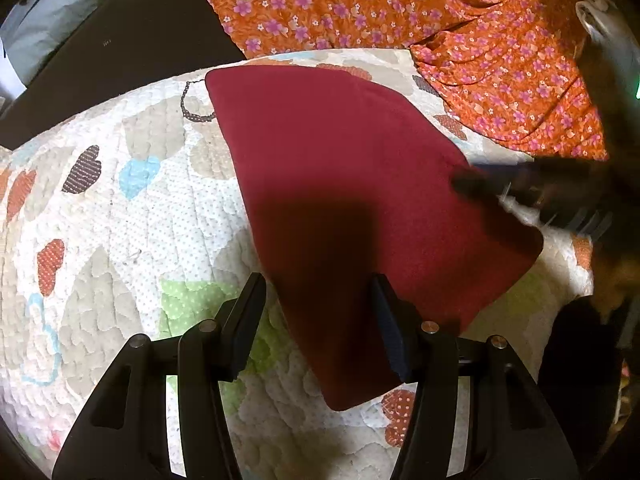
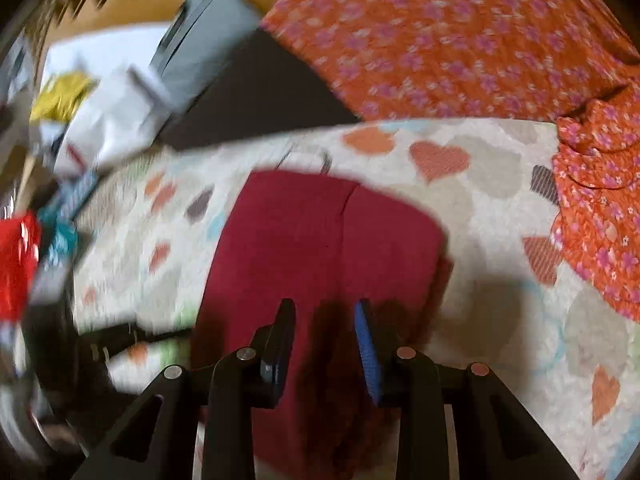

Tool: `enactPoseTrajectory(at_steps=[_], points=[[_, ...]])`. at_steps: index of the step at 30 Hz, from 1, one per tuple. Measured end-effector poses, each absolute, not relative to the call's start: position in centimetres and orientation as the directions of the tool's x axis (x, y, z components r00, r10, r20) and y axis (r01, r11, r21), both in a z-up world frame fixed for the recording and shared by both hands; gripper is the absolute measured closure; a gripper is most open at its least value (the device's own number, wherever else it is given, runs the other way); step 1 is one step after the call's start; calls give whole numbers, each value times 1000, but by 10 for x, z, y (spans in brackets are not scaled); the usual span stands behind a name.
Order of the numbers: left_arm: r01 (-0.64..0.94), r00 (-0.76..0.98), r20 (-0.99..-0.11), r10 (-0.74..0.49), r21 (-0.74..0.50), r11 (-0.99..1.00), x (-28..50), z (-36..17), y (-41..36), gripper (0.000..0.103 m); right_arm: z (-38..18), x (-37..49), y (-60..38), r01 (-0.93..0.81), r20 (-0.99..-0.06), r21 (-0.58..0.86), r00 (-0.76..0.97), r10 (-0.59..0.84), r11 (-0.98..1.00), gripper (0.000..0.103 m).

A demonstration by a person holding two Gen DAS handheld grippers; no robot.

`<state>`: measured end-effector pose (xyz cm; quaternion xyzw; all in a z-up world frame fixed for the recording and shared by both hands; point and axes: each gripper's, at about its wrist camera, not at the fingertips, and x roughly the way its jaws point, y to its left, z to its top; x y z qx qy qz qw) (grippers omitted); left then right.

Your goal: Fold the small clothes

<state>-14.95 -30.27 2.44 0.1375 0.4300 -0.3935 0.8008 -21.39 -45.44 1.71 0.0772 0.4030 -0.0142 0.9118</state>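
Observation:
A dark red folded cloth (image 1: 360,200) lies flat on a quilt with a heart pattern (image 1: 100,220). My left gripper (image 1: 320,292) is open and empty, just above the cloth's near left edge. My right gripper (image 2: 324,316) is open and empty over the near part of the same cloth (image 2: 328,240). In the left wrist view the right gripper (image 1: 472,182) shows blurred at the cloth's right edge. The right wrist view is blurred by motion.
An orange flowered garment (image 1: 500,60) lies at the back and right of the quilt (image 2: 500,184). A dark panel (image 1: 120,60) stands at the back left. Mixed clutter (image 2: 80,112) lies off the quilt's left side.

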Motion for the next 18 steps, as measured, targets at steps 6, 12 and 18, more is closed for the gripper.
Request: enactPoseTrajectory(at_steps=[6, 12, 18], points=[[748, 341, -798, -496, -89, 657, -154, 27, -302, 49, -7, -231, -454, 166, -767, 40, 637, -76, 985, 75], [731, 396, -767, -505, -70, 679, -156, 43, -298, 49, 26, -252, -457, 192, -713, 180, 702, -7, 965, 75], [712, 435, -755, -492, -47, 701, -154, 47, -299, 49, 42, -245, -449, 202, -654, 203, 756, -21, 958, 75]])
